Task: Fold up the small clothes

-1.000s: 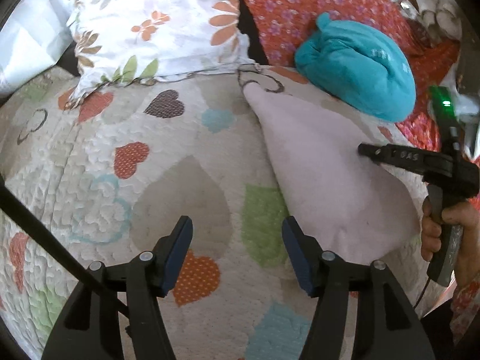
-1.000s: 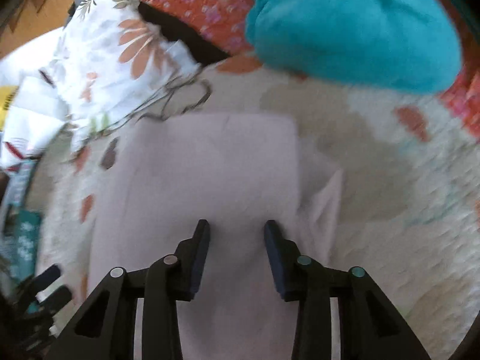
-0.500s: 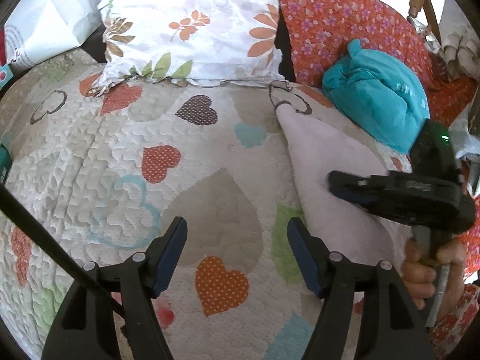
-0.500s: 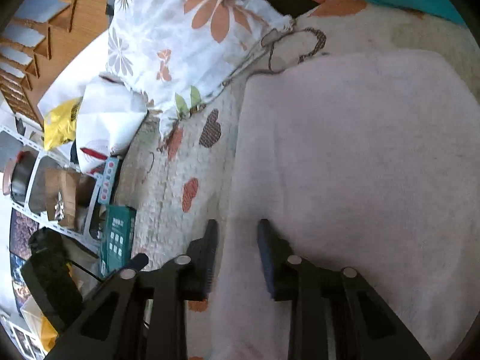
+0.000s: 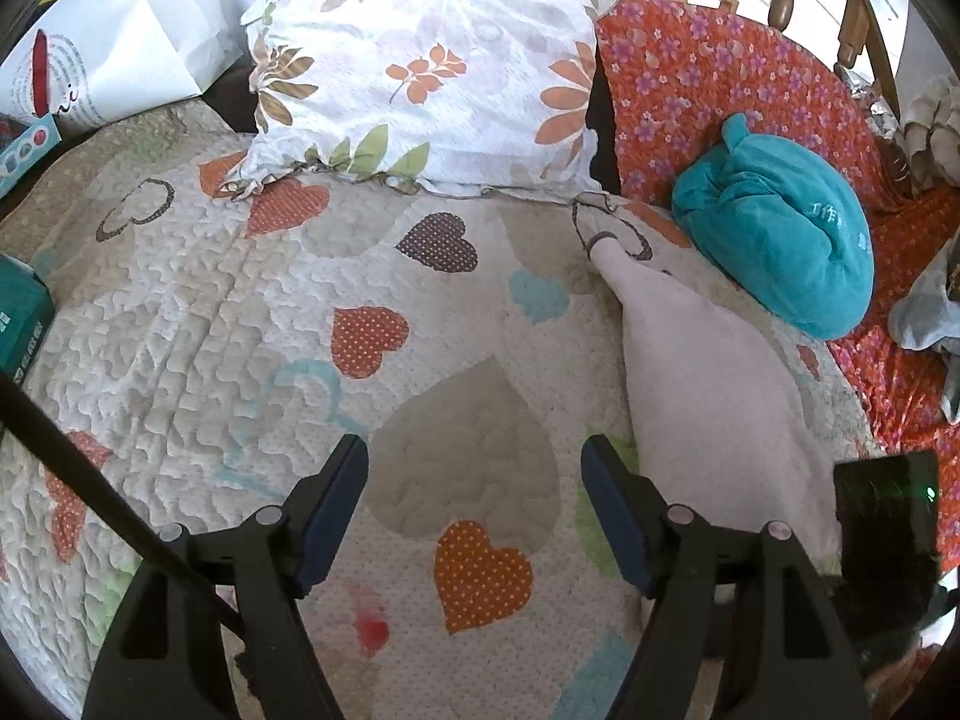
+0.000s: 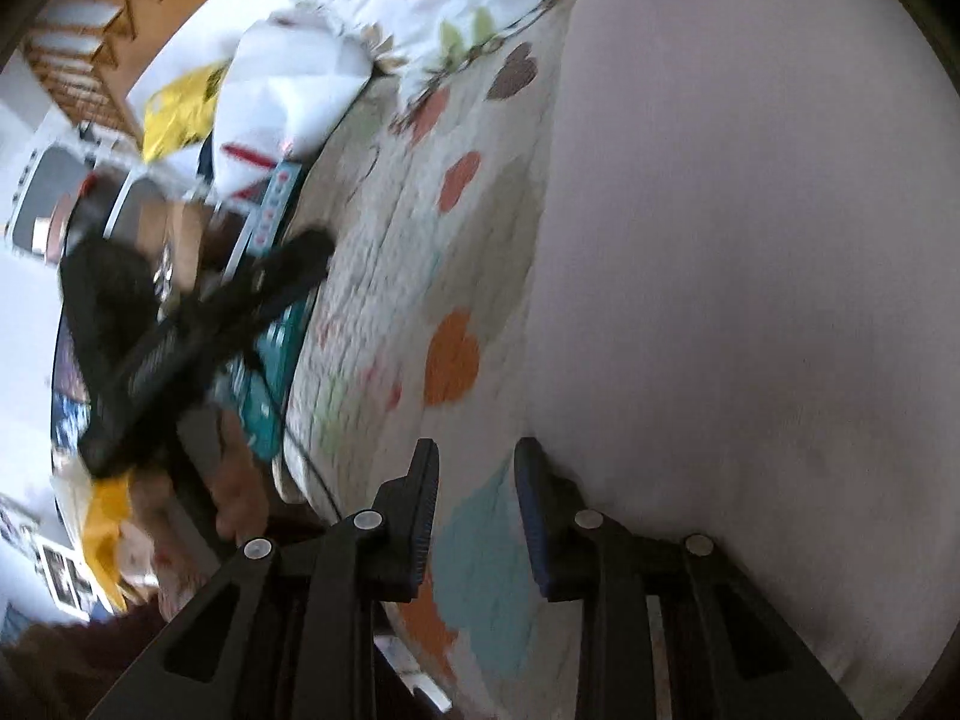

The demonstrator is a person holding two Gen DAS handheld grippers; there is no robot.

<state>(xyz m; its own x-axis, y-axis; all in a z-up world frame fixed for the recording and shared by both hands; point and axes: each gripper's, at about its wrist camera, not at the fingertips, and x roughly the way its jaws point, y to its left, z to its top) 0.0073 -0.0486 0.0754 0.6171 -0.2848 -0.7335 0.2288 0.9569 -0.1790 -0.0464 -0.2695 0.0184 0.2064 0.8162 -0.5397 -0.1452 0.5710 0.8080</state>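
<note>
A pale pink folded cloth [image 5: 702, 372] lies flat on the heart-patterned quilt [image 5: 288, 324], right of my left gripper. My left gripper [image 5: 474, 486] is open and empty above the quilt, its right finger close to the cloth's near-left edge. In the right wrist view the cloth [image 6: 750, 240] fills the right side. My right gripper [image 6: 474, 480] is open with a narrow gap and holds nothing, at the cloth's left edge near the quilt's front edge. The left gripper [image 6: 180, 336] shows there as a blurred dark shape at left.
A floral pillow [image 5: 432, 60] and an orange flowered cushion [image 5: 720, 84] stand at the back. A rolled teal towel [image 5: 780, 240] sits behind the cloth. A white paper bag [image 5: 114, 48] and a teal box [image 5: 18, 324] lie at the left.
My right gripper swung left and back from over the cloth's middle to its left edge. My left gripper pulled back, so more of the pillows shows.
</note>
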